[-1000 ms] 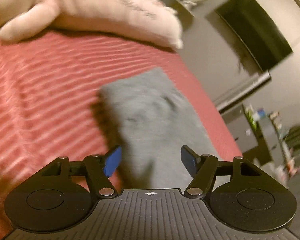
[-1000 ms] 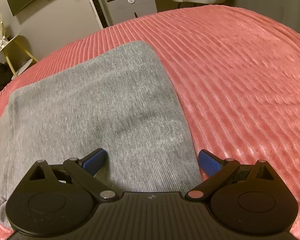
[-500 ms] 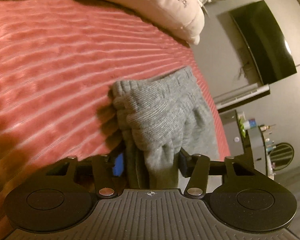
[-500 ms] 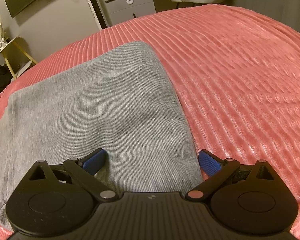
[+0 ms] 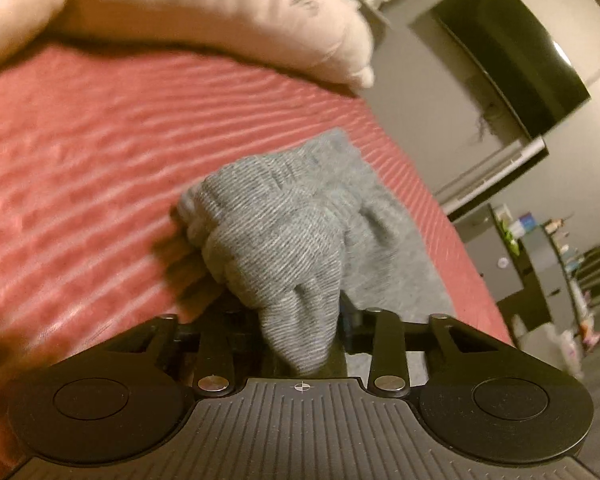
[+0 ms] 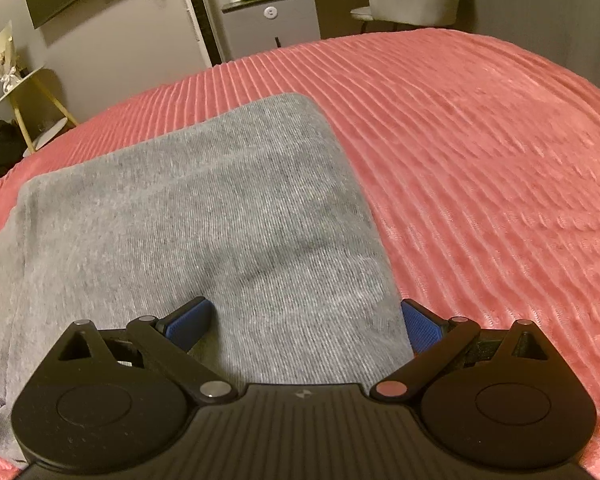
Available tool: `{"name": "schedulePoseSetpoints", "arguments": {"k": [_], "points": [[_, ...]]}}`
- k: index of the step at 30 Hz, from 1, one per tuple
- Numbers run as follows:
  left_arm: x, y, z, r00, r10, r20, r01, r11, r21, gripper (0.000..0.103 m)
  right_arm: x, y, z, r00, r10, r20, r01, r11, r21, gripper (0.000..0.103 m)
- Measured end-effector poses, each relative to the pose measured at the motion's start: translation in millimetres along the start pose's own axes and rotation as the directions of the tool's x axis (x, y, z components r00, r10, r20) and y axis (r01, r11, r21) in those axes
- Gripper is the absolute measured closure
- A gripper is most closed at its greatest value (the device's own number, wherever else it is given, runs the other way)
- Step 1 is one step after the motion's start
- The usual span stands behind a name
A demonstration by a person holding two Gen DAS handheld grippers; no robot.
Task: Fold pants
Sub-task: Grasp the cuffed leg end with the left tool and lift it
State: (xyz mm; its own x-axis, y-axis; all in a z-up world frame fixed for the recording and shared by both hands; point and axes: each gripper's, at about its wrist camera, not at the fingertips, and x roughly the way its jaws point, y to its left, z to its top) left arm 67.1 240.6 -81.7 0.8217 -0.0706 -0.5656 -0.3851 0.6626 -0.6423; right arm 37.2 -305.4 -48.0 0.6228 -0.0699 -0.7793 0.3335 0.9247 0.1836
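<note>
A: What is the left gripper [image 5: 300, 320] doing?

B: Its jaws have just been closing and are now pinching a bunched end of the grey pants [image 5: 276, 256], low centre of frame.

A: And the right gripper [image 6: 306, 320]?

B: Hanging spread wide over the flat cloth, gripping nothing.

A: The step?

B: Likely taking hold for a fold; next, carrying that end along the pants' length, which seems to be running toward the upper right over the red bedspread [image 5: 100, 168].
</note>
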Motion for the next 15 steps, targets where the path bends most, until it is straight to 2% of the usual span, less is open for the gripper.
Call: {"name": "schedulePoseSetpoints", "arguments": {"k": [2, 4, 7, 9, 12, 14, 15], "points": [[-9, -18, 1, 0.999, -0.012, 0.030, 0.009, 0.996, 0.089, 0.083, 1, -3, 1, 1.000, 0.009, -0.002, -0.009, 1.000, 0.012, 0.004], [-21, -42, 0, 0.998, -0.010, 0.061, -0.003, 0.980, 0.198, 0.084, 1, -5, 2, 1.000, 0.013, 0.000, -0.013, 1.000, 0.019, 0.004], [-39, -81, -6, 0.993, -0.016, 0.118, -0.027, 0.935, 0.353, 0.085, -1, -5, 2, 1.000, 0.014, 0.012, -0.014, 1.000, 0.019, 0.004], [-51, -106, -15, 0.988, -0.048, 0.145, -0.018, 0.905, 0.426, 0.085, -4, -5, 2, 1.000, 0.014, 0.024, -0.014, 1.000, 0.012, 0.004], [-67, -150, -39, 0.979, -0.130, 0.155, 0.025, 0.837, 0.546, 0.085, -7, -5, 3, 0.999, 0.020, 0.038, -0.020, 1.000, 0.010, 0.004], [-72, -179, -59, 0.975, -0.183, 0.128, 0.067, 0.786, 0.615, 0.085, -8, -5, 4, 0.998, 0.029, 0.047, -0.029, 0.999, 0.014, 0.004], [-75, -196, -74, 0.971, -0.216, 0.098, 0.101, 0.749, 0.654, 0.085, -9, -6, 5, 0.998, 0.035, 0.052, -0.037, 0.999, 0.019, 0.004]]}}
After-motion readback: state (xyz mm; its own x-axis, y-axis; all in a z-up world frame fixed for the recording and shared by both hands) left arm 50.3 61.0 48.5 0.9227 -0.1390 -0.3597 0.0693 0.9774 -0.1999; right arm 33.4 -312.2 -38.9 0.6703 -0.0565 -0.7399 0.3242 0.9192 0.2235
